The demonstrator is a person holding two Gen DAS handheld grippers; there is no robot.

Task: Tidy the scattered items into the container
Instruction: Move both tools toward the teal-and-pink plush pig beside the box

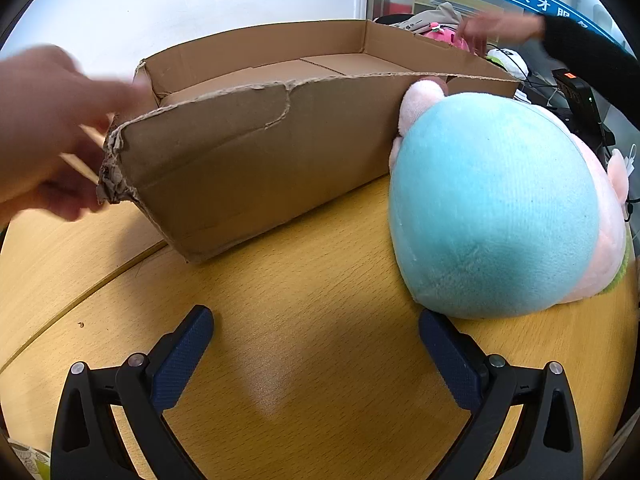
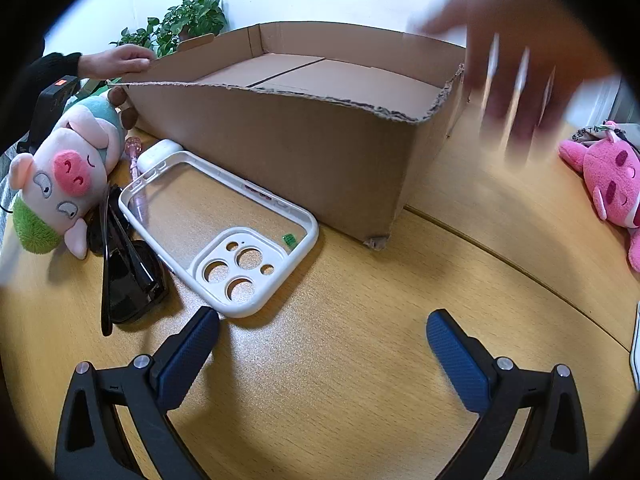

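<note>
An open, torn cardboard box (image 1: 256, 152) stands on the wooden table; it also shows in the right wrist view (image 2: 304, 136), and its inside looks empty. A pig plush with a blue back (image 1: 496, 204) lies right of the box, just beyond my left gripper (image 1: 316, 344), which is open and empty. In the right wrist view the pig plush (image 2: 68, 176), black sunglasses (image 2: 124, 268), a white phone case (image 2: 224, 236), a pink pen (image 2: 138, 176) and a white earbud case (image 2: 160, 150) lie left of the box. My right gripper (image 2: 322, 344) is open and empty.
Blurred hands touch the box: one at its left corner (image 1: 52, 128), one at the far right (image 1: 496, 28), also seen on the box rim (image 2: 120, 60) and near its right corner (image 2: 520, 72). A pink plush (image 2: 612, 184) lies at far right. A potted plant (image 2: 184, 20) stands behind.
</note>
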